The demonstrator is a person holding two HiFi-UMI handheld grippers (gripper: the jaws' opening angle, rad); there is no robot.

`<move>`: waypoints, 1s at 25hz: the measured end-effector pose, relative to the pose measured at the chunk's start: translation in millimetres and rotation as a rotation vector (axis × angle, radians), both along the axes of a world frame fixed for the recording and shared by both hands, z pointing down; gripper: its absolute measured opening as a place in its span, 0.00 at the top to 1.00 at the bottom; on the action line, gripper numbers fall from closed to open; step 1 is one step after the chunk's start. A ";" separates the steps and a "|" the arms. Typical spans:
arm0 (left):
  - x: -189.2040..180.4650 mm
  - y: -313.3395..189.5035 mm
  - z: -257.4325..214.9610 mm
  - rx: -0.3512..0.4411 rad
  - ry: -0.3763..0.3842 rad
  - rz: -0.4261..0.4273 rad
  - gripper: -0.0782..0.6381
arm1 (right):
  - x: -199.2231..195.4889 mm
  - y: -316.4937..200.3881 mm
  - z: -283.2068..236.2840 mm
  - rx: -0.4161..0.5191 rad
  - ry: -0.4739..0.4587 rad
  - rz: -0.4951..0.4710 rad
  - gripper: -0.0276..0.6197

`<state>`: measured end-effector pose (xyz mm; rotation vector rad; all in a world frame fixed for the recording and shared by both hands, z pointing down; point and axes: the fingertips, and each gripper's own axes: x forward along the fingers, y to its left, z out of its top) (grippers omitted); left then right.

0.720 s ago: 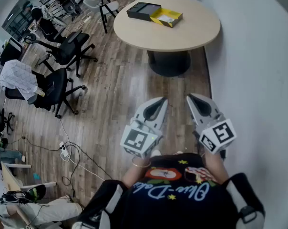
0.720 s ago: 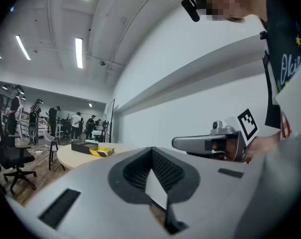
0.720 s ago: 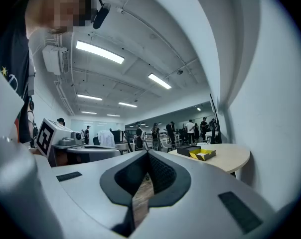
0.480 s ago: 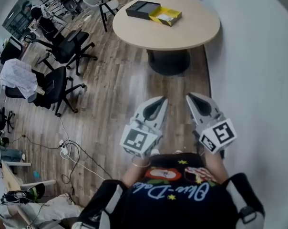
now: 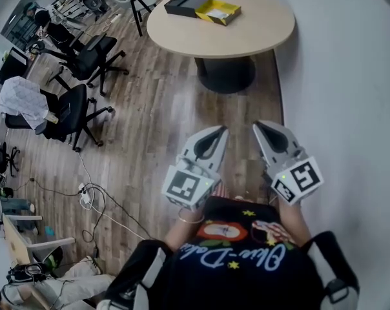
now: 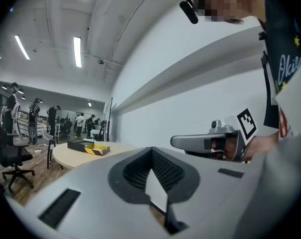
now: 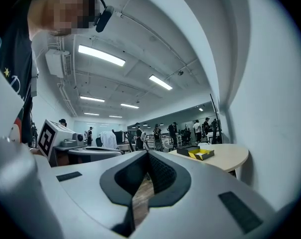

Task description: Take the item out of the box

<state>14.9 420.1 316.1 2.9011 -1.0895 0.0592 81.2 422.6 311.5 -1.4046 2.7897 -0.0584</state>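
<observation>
A black box with an open yellow part lies on the far side of a round wooden table, well ahead of me. Both grippers are held close to my body and point toward the table. My left gripper and right gripper are shut and hold nothing. The left gripper view shows the box small and far off, with the right gripper beside it. The right gripper view shows the box on the table. I cannot see what lies inside the box.
Black office chairs stand to the left, one draped with white cloth. Cables trail on the wood floor. A white wall runs along the right. The table rests on a dark pedestal.
The table and box sit slightly higher and further left in the head view. Both grippers keep the same shut pose in front of my body.
</observation>
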 end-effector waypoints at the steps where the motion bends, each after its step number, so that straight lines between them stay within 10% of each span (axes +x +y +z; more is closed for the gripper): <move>1: 2.7 0.7 -0.5 0.002 -0.003 0.004 0.91 | 3.2 1.2 0.2 0.002 0.001 0.005 0.96; 25: 21.0 -90.0 10.9 -0.001 -0.009 0.005 0.91 | 16.4 -87.9 15.4 -0.018 0.006 -0.029 0.96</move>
